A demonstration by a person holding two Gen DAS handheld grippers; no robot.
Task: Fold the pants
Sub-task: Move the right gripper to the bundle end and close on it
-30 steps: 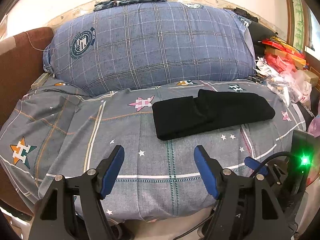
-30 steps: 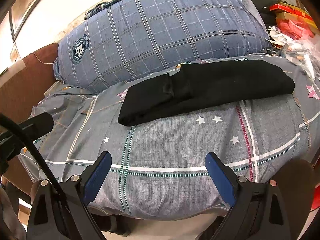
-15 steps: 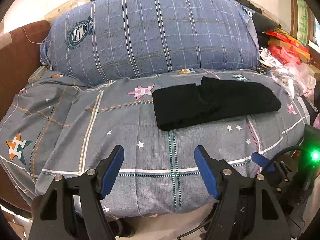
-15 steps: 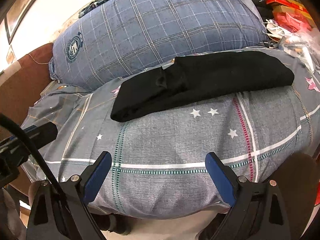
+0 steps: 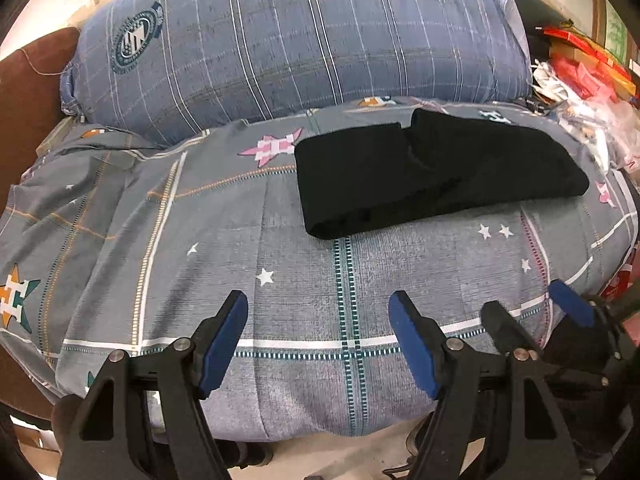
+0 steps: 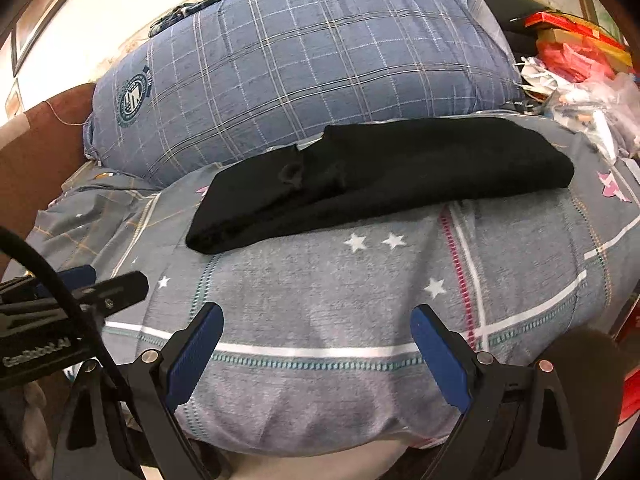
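Note:
Black pants (image 5: 432, 172) lie folded into a long band across the grey star-patterned bedspread (image 5: 280, 300), also in the right wrist view (image 6: 380, 176). My left gripper (image 5: 318, 312) is open and empty, over the bed's front edge, short of the pants. My right gripper (image 6: 316, 328) is open and empty, also near the front edge, below the pants. The right gripper's fingers (image 5: 568, 304) show at the right of the left wrist view. Part of the left gripper (image 6: 100, 288) shows at the left of the right wrist view.
A large blue plaid pillow (image 5: 300, 40) stands behind the pants. A brown headboard or chair (image 5: 24, 92) is at the left. Red boxes and plastic bags (image 6: 580, 68) are piled at the right. The bed edge drops off just below both grippers.
Both grippers have moved closer to the bed and the pants, which now look larger. The pants have not moved. Both stay open.

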